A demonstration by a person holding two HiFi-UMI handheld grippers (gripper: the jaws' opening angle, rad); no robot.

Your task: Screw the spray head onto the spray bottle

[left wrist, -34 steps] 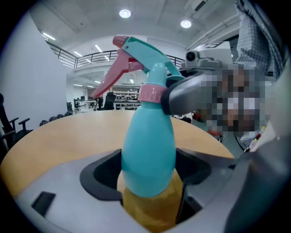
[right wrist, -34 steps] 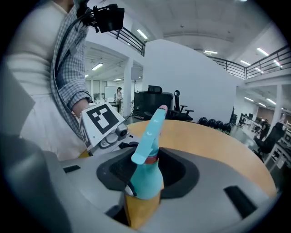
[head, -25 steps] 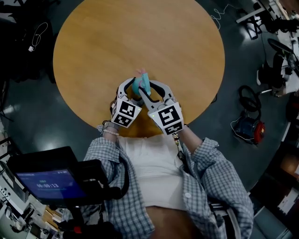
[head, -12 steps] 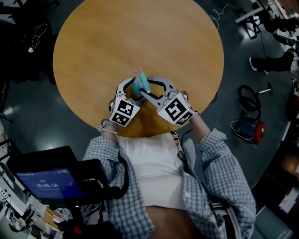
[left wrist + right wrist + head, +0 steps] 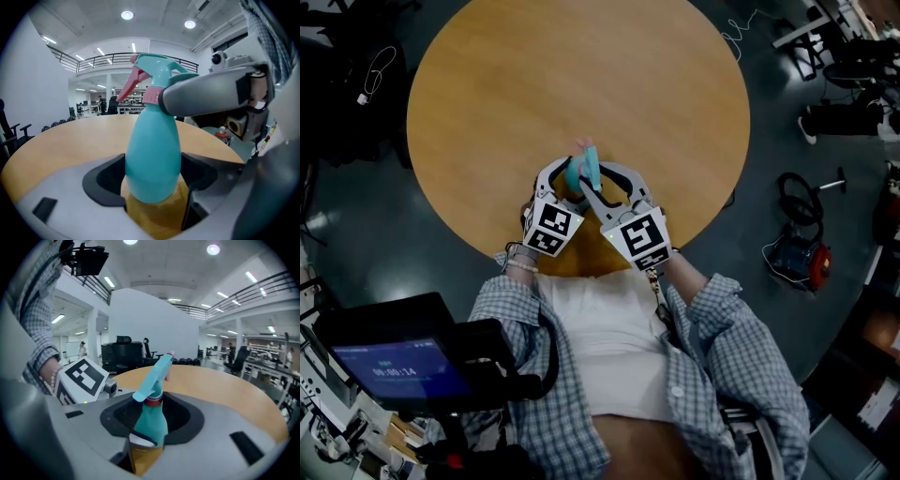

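Head view: my left gripper (image 5: 563, 180) and right gripper (image 5: 602, 184) meet at the upright bottle (image 5: 584, 172) by the desk's (image 5: 581, 75) near edge

Left gripper view: my left jaws, wide apart, clamp its belly

Right gripper view: my right jaws, half closed, pinch the spray head (image 5: 156, 374) at its collar, so the twist runs about the bottle's upright axis

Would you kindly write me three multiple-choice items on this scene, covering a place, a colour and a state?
1. Where is the bottle?
A. on the floor
B. between the jaws of the left hand-held gripper
C. on a chair

2. What colour is the trigger?
A. pink
B. yellow
C. black

3. The spray head is:
A. lying on the floor
B. on top of the bottle
C. missing

Answers:
1 B, the jaws flank its body in the left gripper view.
2 A, it shows pink against the teal head.
3 B, it sits on the bottle, joined at the pink collar.
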